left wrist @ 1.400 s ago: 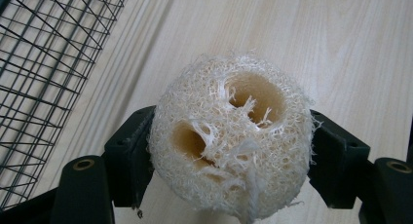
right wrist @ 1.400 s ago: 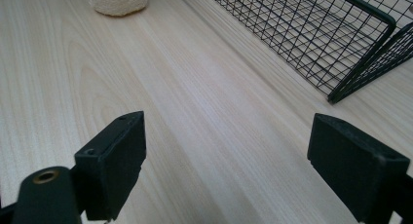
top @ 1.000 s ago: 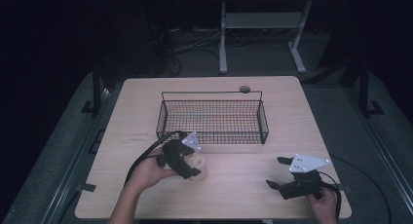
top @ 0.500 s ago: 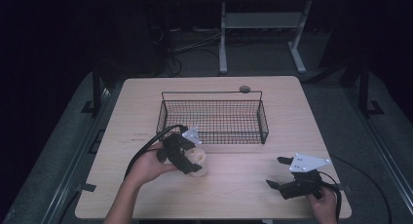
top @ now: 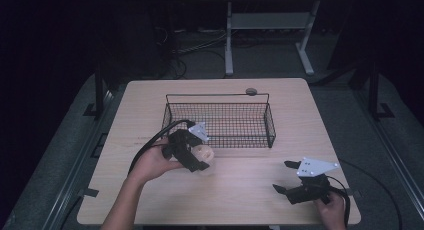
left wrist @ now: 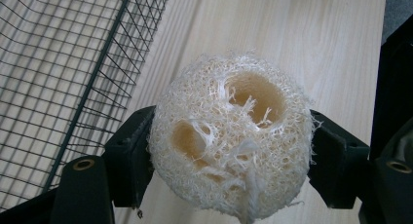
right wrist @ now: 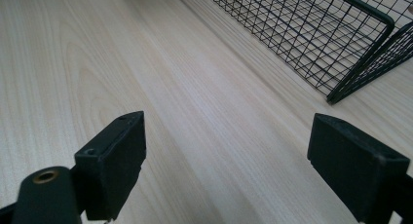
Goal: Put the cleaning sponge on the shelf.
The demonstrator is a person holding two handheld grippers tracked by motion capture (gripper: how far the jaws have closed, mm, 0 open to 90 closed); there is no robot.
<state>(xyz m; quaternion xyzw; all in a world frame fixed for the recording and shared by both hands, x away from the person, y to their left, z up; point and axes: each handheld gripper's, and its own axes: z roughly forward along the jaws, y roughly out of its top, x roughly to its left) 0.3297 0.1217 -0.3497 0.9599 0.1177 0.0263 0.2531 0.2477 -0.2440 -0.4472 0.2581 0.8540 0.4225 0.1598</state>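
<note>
A pale loofah sponge with two hollow holes is clamped between the black jaws of my left gripper, which is shut on it. In the high view the loofah sponge hangs just above the table, close in front of the black wire basket, near its left front corner. The basket's mesh wall runs along the left of the left gripper view. My right gripper sits low at the table's front right, open, with nothing between its jaws. Its fingers frame bare wood.
The light wooden table has free room between the two grippers. A small round dark object lies behind the basket. The basket's right front corner is ahead of the right gripper. A metal stand is on the floor beyond.
My left gripper has lifted the loofah and carried it slightly forward toward the basket's front wall. The right gripper has stayed where it was.
</note>
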